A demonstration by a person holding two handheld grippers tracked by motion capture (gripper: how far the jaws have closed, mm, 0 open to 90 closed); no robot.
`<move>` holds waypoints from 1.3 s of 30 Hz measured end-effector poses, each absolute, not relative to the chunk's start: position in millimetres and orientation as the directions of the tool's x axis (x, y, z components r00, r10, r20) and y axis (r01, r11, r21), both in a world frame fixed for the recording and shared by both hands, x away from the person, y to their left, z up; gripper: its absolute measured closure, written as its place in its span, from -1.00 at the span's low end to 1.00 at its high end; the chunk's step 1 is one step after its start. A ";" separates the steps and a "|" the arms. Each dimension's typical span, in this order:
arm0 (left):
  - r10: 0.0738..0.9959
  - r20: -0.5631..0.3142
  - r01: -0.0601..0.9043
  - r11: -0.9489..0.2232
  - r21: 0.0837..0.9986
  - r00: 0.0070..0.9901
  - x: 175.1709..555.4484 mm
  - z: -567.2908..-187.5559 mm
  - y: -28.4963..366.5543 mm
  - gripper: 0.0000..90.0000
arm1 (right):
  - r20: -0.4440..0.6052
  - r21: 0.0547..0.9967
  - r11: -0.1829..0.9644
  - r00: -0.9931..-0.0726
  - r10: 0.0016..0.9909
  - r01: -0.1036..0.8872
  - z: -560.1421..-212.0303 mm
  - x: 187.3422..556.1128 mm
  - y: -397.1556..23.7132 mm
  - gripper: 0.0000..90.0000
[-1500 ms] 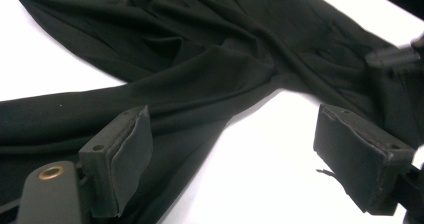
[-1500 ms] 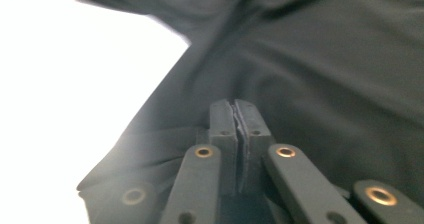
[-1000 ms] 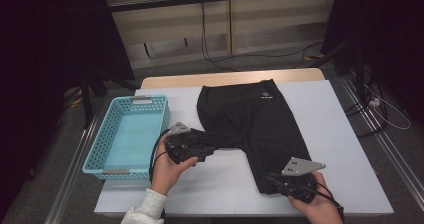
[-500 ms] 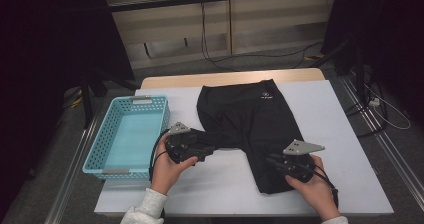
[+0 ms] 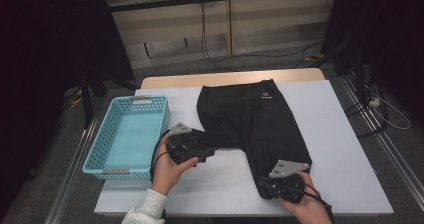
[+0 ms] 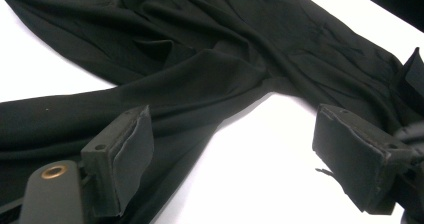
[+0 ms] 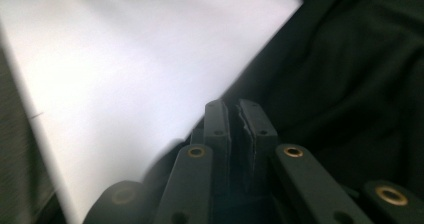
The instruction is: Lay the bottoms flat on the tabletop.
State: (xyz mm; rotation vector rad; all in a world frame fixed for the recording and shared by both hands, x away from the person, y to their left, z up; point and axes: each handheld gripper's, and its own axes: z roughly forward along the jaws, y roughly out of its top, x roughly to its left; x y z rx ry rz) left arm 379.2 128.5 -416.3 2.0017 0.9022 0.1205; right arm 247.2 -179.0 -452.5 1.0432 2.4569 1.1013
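Black shorts (image 5: 250,119) lie flat on the white table (image 5: 345,149), waistband at the far side. My left gripper (image 5: 212,151) is open at the end of the left leg. In the left gripper view its jaws stand wide (image 6: 235,134), one pad over the black cloth (image 6: 200,59), the other over bare table. My right gripper (image 5: 267,185) sits low at the hem of the right leg, near the table's front edge. Its jaws (image 7: 235,109) have just been closing and are together, with no cloth seen between them; the shorts (image 7: 360,59) lie just beyond.
A light blue plastic basket (image 5: 100,149) stands at the table's left edge, close to my left hand. Bare white table lies right of the shorts and between the two legs. Cables run over the floor behind the table.
My right gripper went forward over the right leg, then came back toward the front edge and lower. The left gripper and the shorts have stayed put.
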 end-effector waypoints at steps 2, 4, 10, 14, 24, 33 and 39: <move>0.634 -0.258 0.548 -0.314 0.775 0.729 379.3 -414.8 127.0 -0.63 | 0.064 0.723 0.456 -0.707 0.704 0.519 -449.6 240.8 -180.7 0.84; 0.632 -0.258 0.546 -0.315 0.776 0.731 380.2 -413.9 125.3 -0.63 | 0.070 0.724 0.448 -0.702 0.709 0.525 -447.5 235.9 -184.2 0.83; 0.625 -0.255 0.540 -0.320 0.779 0.738 383.9 -413.0 121.9 -0.64 | 0.044 0.785 0.357 -0.620 0.784 0.507 -433.8 233.9 -215.5 0.67; 0.624 -0.257 0.539 -0.316 0.781 0.738 384.8 -412.3 121.8 -0.64 | 0.010 0.814 0.274 -0.484 0.875 0.512 -429.0 243.6 -245.9 0.58; 0.625 -0.252 0.539 -0.323 0.778 0.739 385.5 -413.2 121.9 -0.64 | 0.048 0.776 0.223 -0.408 0.912 0.590 -446.4 267.4 -260.5 0.49; 0.629 -0.259 0.537 -0.300 0.788 0.733 385.7 -408.7 124.8 -0.64 | 0.053 0.699 0.288 -0.449 0.892 0.655 -444.4 229.9 -267.4 0.91; 0.628 -0.260 0.533 -0.294 0.794 0.734 388.2 -407.8 125.3 -0.64 | 0.039 0.747 0.226 -0.381 0.924 0.625 -435.1 218.0 -284.3 0.72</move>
